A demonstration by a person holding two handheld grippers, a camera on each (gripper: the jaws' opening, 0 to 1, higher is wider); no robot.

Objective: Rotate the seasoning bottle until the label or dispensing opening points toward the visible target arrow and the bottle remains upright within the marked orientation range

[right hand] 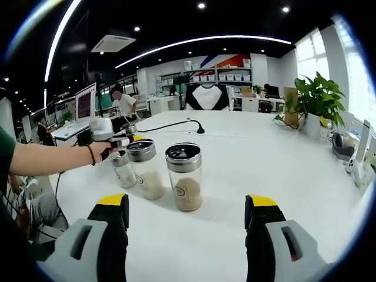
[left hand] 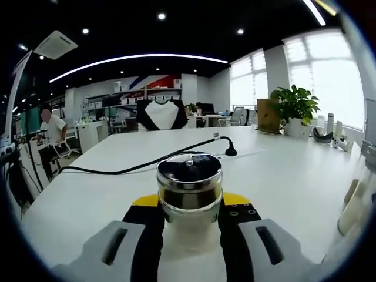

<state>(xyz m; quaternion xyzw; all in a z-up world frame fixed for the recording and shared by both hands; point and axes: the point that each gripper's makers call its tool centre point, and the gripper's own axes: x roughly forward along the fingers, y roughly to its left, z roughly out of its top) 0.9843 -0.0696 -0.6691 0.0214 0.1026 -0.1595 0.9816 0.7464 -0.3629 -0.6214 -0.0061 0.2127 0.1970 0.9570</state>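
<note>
Left gripper view: my left tool (left hand: pixel 189 226) clamped around the seasoning bottle (left hand: pixel 189 187), upright on the white desk (left hand: pixel 282 176), presumably gripped for turning; my right tool (right hand: pixel 187 218) wide open and empty, short of another shaker (right hand: pixel 184 175)

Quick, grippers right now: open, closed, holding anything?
Left gripper: closed on a bottle.
Right gripper: open, holding nothing; another bottle stands ahead of it.
</note>
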